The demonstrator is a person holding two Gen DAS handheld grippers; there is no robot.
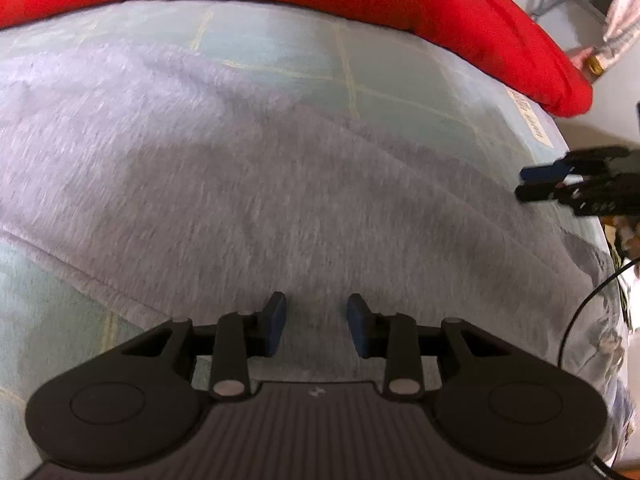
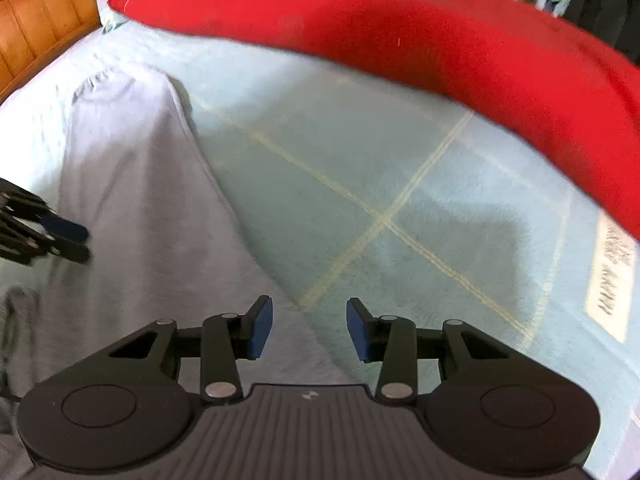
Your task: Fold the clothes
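Grey knit garment (image 1: 248, 184) spread across frame centre on pale blue checked blanket (image 2: 420, 184), left gripper (image 1: 316, 326) held part-open above it, nothing gripped, right gripper (image 2: 309, 326) part-open over garment's edge, empty, red pillow (image 2: 440, 40) along top.

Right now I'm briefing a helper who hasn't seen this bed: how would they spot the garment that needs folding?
Start from the long red cushion across the far side of the bed, then come down onto the pale blue sheet with its thin yellow grid lines. The grey garment lies spread on that sheet, nearer than the cushion. It is the only fuzzy, heathered grey fabric, plain and without lines.
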